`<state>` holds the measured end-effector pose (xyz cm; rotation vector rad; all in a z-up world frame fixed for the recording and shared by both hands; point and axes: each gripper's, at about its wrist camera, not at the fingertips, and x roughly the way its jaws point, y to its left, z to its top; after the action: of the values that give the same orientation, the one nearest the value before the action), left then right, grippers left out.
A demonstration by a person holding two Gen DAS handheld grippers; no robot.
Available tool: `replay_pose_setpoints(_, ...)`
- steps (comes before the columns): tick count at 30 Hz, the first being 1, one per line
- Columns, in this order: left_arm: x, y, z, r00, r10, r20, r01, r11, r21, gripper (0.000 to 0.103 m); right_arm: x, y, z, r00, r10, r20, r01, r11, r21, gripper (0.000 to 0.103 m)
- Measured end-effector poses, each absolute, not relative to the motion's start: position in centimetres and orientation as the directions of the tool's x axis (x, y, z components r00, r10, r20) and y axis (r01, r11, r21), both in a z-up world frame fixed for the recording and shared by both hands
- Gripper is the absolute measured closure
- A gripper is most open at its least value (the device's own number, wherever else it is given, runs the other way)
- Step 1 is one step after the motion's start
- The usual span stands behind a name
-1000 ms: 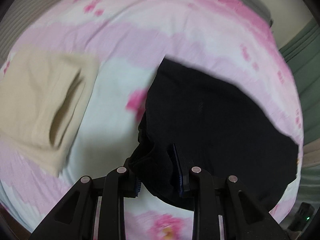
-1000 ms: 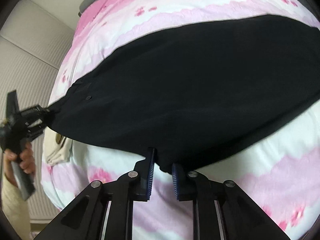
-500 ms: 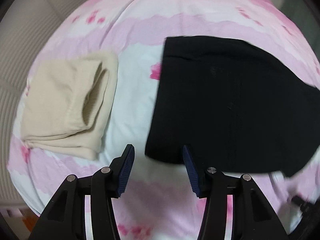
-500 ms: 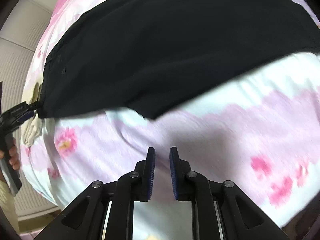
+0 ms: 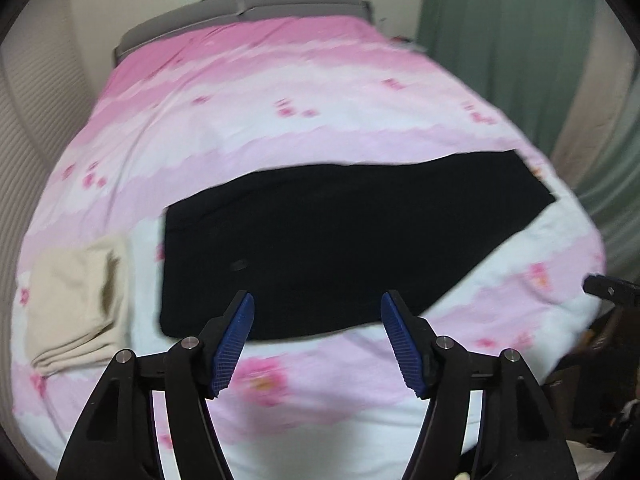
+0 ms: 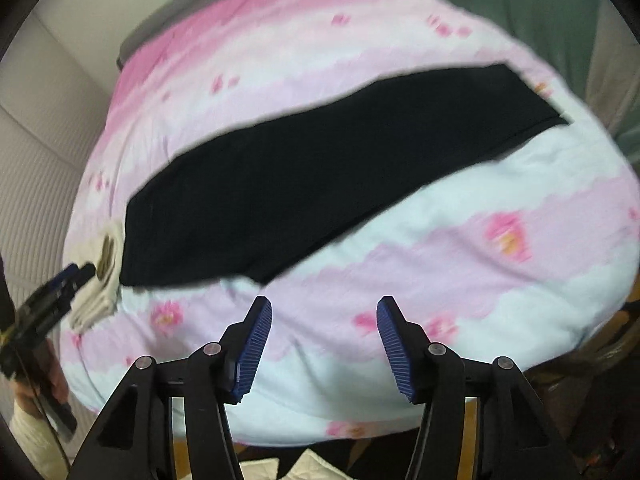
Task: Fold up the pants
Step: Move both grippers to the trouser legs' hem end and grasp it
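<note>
Both tongs lifted off black pants (image 5: 328,240), jaws opening, empty, right view alone shows hand (image 6: 24,384).

Left gripper (image 5: 316,308): angled downward, jaws opening, nothing held between the blue pads (image 5: 234,344).
Right gripper (image 6: 324,312): angled downward, jaws opening, nothing gripped.
Hand (image 6: 38,390): seen at the right view's left edge, wrapped around the left gripper's handle.

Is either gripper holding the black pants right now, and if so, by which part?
Neither. Left gripper and right gripper are opening with nothing between their fingers; the black pants lie flat on the bed.
</note>
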<state>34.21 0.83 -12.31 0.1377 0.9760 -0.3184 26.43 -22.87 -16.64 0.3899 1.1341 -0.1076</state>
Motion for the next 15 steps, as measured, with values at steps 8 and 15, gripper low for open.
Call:
replay_pose_setpoints(8, 33.7, -13.5, -8.7, 0.581, -0.263, -0.77, 0.405, 0.914, -0.007, 0.031, 25.3, -33.3, -11.6, 0.58, 0.047, -0.813, 0.324, 0.903, 0.283, 0.047)
replay_pose_setpoints(15, 34.4, -25.2, -7.4, 0.601, -0.272, -0.752, 0.356, 0.933, -0.053, 0.013, 27.3, -44.1, -11.4, 0.606, 0.114, -0.787, 0.256, 0.909, 0.328, 0.047)
